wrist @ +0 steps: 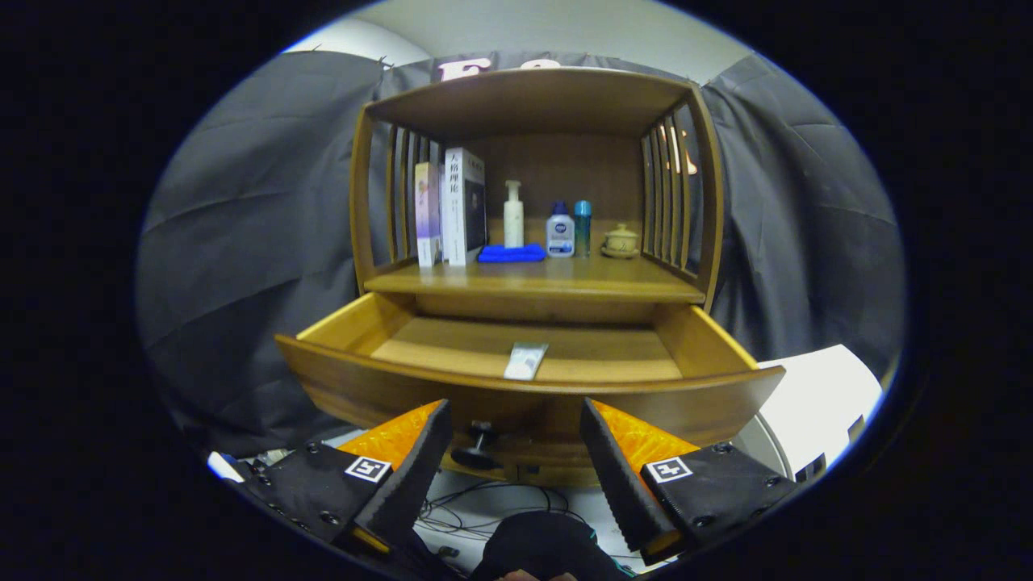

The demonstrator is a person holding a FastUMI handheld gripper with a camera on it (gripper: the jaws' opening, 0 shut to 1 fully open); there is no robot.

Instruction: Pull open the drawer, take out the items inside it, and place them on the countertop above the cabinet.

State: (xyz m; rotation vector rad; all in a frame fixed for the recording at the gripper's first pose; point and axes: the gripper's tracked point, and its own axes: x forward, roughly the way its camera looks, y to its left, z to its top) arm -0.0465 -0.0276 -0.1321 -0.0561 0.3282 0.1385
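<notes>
hovering in front of a wooden cabinet, the gripper holds its two fingers spread wide with nothing between them. a dark knob on the drawer front sits in the gap, nearer the left finger, and loose cables lie on the pale floor below. just beyond the fingers the drawer stands pulled out, its curved front facing the camera. inside it, a small flat packet lies on the drawer bottom close behind the front wall, near the middle. above and behind the drawer is the countertop, where two books stand upright at the left, then a folded blue cloth, a white pump bottle behind it, a small white bottle, a teal can and a lidded cup at the right.
</notes>
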